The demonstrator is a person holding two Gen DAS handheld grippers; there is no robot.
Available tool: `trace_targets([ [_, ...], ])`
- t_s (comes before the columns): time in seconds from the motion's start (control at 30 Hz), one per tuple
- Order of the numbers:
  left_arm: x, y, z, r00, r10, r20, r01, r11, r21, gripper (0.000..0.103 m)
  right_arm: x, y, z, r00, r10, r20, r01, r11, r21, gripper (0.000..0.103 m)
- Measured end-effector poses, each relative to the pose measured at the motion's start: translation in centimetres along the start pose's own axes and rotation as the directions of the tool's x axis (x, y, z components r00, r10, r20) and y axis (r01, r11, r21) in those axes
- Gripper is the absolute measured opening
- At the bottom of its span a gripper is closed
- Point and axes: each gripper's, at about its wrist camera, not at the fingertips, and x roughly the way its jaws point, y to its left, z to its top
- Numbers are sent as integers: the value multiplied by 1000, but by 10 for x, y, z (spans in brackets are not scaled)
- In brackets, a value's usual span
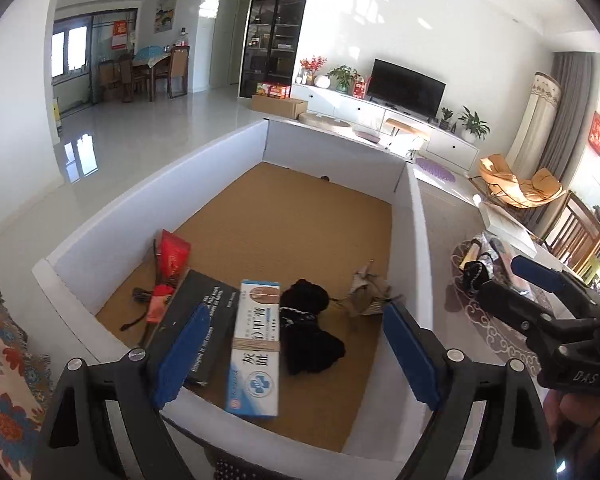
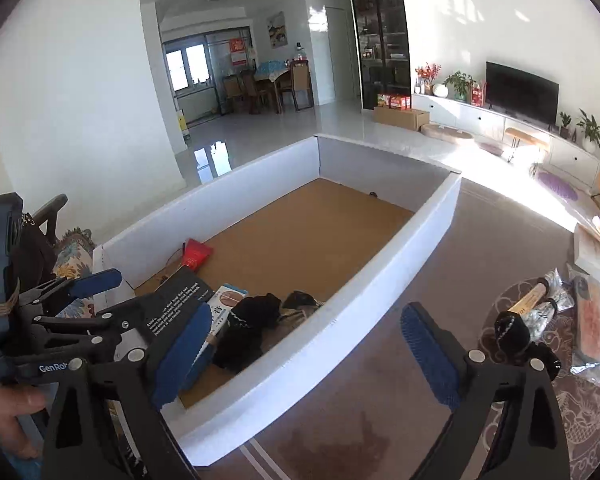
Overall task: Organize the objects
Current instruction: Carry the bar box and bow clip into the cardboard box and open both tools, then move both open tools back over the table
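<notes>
The white-walled box (image 1: 236, 148) with a brown floor fills the frame's centre; low in it lie a black carton (image 1: 204, 312), a blue-white carton (image 1: 256, 344) and black cloth (image 1: 308, 332). The left gripper (image 1: 296, 348) and right gripper (image 2: 304, 354) both gape, empty.

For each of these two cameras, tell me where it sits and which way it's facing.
Left wrist: on the left gripper, looking down into the white box; own blue fingers open, right gripper at right.
Right wrist: on the right gripper, over the box's right wall and carpet; a hand at left.
Shared: box, black box, television.
</notes>
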Motion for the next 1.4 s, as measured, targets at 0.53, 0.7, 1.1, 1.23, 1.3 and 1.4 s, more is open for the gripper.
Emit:
trace_targets([
  [0.53,77,-187,-134,955,-125,-270,208,929,306,103,-85,-197,-180,871,-416,-260,467,866,178,101],
  [0.7,78,-177,-134,961,-110,-254,187,936,298,103,-84,-209,-180,871,-408,-275,473,847,241,101],
  [1.1,83,-183,-134,971,-63,-229,139,934,330,103,-72,-213,-182,864,-381,-329,470,844,258,103],
  [1.23,83,-183,-134,972,-63,-228,139,933,332,103,-72,-213,-182,864,-381,-329,470,844,258,103],
  [1.3,82,-183,-135,972,-64,-227,139,933,333,103,-72,-213,-182,864,-381,-329,470,844,258,103],
  [1.4,83,-183,-135,972,-66,-225,141,932,334,103,-72,-213,-182,864,-381,-329,470,844,258,103],
])
